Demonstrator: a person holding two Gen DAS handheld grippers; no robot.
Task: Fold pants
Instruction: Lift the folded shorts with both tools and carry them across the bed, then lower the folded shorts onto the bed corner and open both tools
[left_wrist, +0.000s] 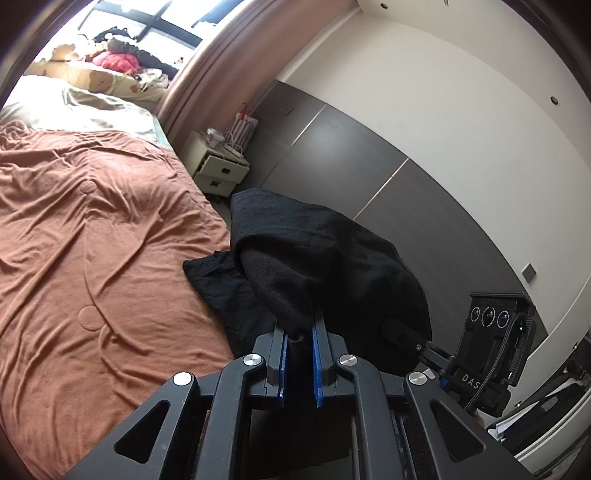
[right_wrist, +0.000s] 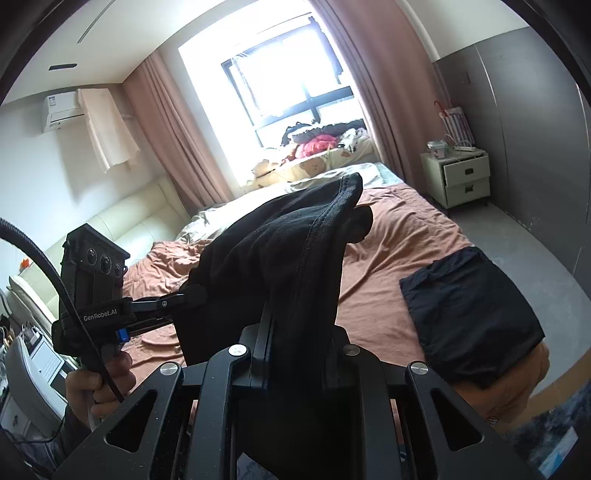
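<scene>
Black pants (left_wrist: 314, 258) held aloft over the bed (left_wrist: 92, 221).
Left gripper (left_wrist: 300, 332) and right gripper (right_wrist: 295, 325) both pinching bunched cloth; long axis undeterminable.

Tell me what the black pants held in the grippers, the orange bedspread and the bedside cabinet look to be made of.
Black pants: soft matte knit, likely cotton jersey; a fine weave and stitched seam show, and it drapes limply.
Orange bedspread: thin matte cloth, perhaps cotton, creased all over.
Cream bedside cabinet: smooth painted wood or laminate, probably; flat fronts with a slight sheen and dark recessed handles.
</scene>
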